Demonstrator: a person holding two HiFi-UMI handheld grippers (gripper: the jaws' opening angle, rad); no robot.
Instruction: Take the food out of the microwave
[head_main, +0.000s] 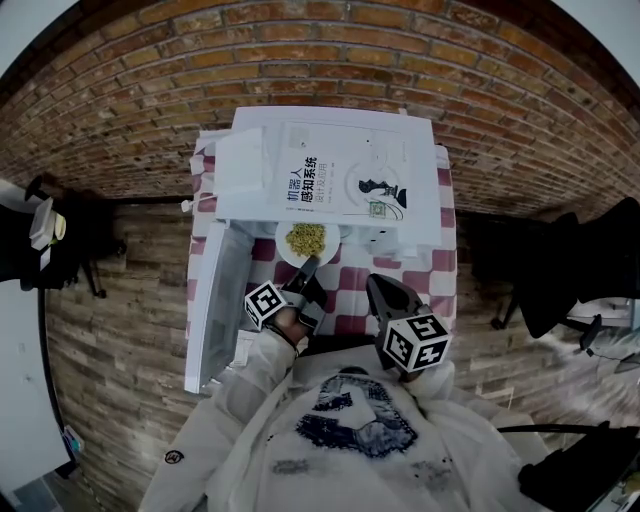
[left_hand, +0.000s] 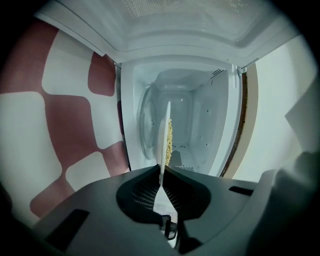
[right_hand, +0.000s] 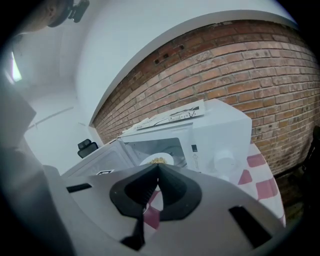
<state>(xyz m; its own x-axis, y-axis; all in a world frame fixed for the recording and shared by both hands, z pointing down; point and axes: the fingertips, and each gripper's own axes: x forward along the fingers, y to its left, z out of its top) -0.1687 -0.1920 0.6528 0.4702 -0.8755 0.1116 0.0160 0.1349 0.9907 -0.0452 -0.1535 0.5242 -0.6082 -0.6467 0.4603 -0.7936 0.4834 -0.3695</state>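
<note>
Step in hand: pulling the dish out, so the task reads as about midway. The left tool (head_main: 307, 268) is clamped down to a sliver on the near rim of the plate (head_main: 307, 243), with the thin rim sandwiched between its ribbed black pads. The plate reaches straight ahead from that tool, at the mouth of the microwave (head_main: 240, 175). I judge it mostly clear of the cavity, though I can't tell if the far edge is fully out. The food (head_main: 306, 238) sits in the middle of the plate, just beyond the tool tips: a loose yellowish heap, noodles or grains, too small to say which. The right tool (right_hand: 157, 167) has its tips pressed together on nothing. It hangs apart from the plate, which lies ahead of it and off to its left. The door (head_main: 215, 300) is swung wide open on the left tool's left side. Next move, as I judge it: draw the plate back toward the body and keep it level, since a one-sided rim pinch lets it tip and the heap could slide. Then set it on the worktop (head_main: 445, 225) in front. Materials: plate white, round, shallow, smooth and glossy, probably ceramic or plastic. Microwave is a white boxy shell with a pale smooth cavity and a printed booklet (head_main: 350, 180) lying flat on top. Worktop has a red and white check cloth. Rough brick wall (head_main: 300, 50) behind.
</note>
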